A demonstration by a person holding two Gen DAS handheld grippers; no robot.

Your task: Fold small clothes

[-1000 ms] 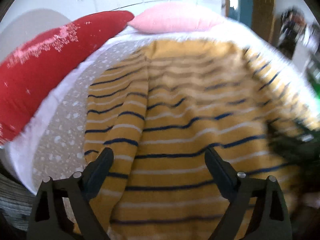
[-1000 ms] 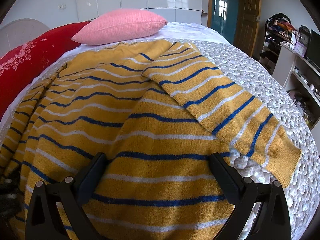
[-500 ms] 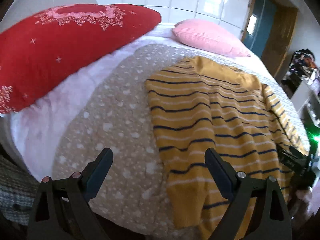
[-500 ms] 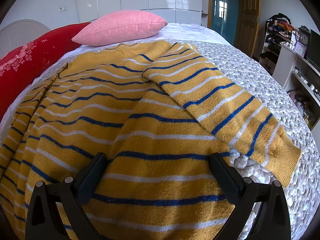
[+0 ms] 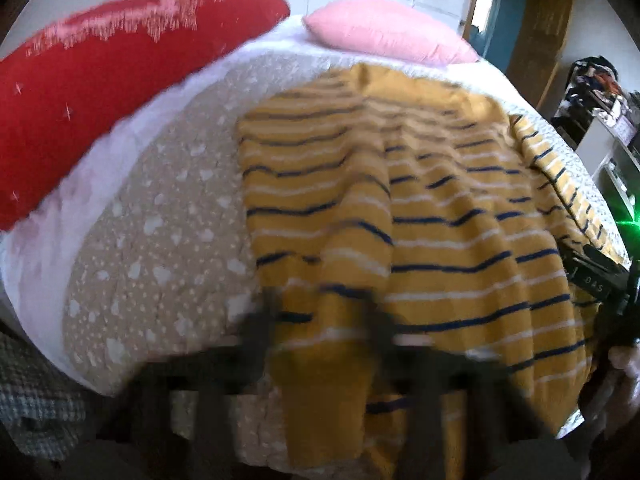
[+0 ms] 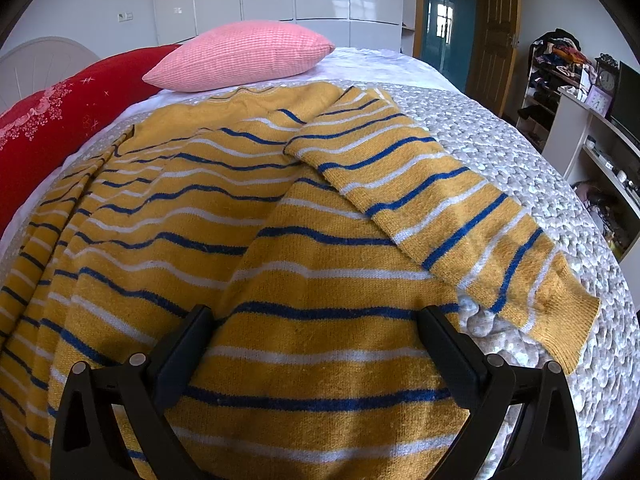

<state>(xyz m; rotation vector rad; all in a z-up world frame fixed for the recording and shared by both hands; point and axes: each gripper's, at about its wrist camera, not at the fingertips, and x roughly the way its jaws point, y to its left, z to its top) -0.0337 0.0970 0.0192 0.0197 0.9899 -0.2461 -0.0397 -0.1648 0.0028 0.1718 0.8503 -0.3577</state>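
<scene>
Left hand-held gripper point(image 5: 320, 320) has just been closing – blurred, sweater point(image 6: 280, 248) edge between its fingers, grip unclear; right hand-held gripper point(image 6: 316, 332) hangs released over the sweater.

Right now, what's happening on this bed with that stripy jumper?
A person is folding a yellow striped sweater spread over the quilted bedspread, with a hand-held gripper in each hand. The left gripper has just been closing on the sweater's near left edge; the blur hides whether it grips yet. The right gripper hovers wide open over the hem. One sleeve already lies folded across the front.
</scene>
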